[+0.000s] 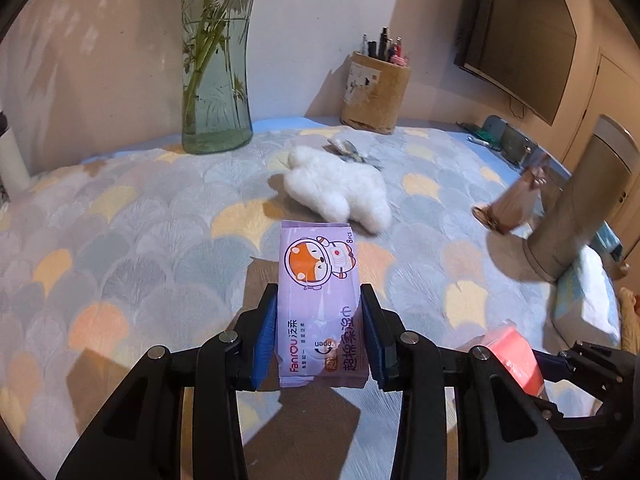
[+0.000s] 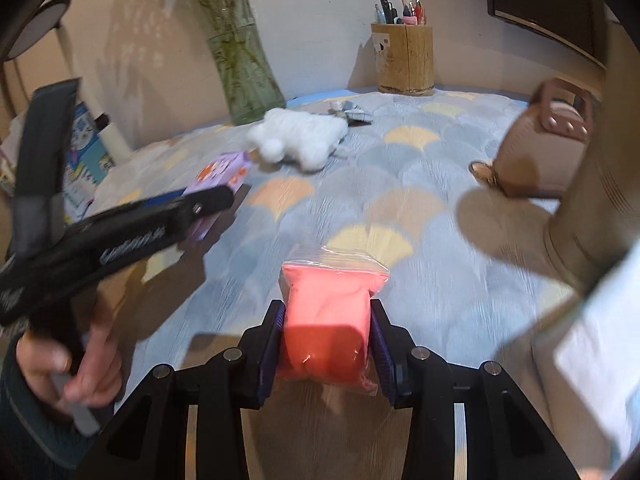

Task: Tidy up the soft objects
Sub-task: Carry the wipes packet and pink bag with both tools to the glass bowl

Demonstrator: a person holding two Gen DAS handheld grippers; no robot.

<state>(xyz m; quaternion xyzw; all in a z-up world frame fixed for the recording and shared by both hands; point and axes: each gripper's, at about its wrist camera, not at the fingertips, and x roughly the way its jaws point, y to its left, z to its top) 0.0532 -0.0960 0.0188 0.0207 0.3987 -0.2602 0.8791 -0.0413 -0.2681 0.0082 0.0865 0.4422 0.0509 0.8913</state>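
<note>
My left gripper (image 1: 319,296) is shut on a purple pack of wet wipes (image 1: 320,264) with an orange cartoon fox, held just above the patterned tablecloth (image 1: 120,216). My right gripper (image 2: 327,312) is shut on a clear bag of pink soft clay (image 2: 326,312), its blue pads squeezing the sides. A white plush toy (image 1: 340,192) lies on the cloth beyond the wipes. In the right wrist view the left gripper (image 2: 208,200) with the wipes (image 2: 224,168) shows at the left, and the plush toy (image 2: 298,138) lies farther back.
A glass vase with green stems (image 1: 216,80) and a wooden pen holder (image 1: 376,92) stand at the back wall. A small brown bag (image 2: 536,148) and a grey cylinder (image 1: 576,216) sit at the right. A person's hand (image 2: 80,364) holds the left gripper.
</note>
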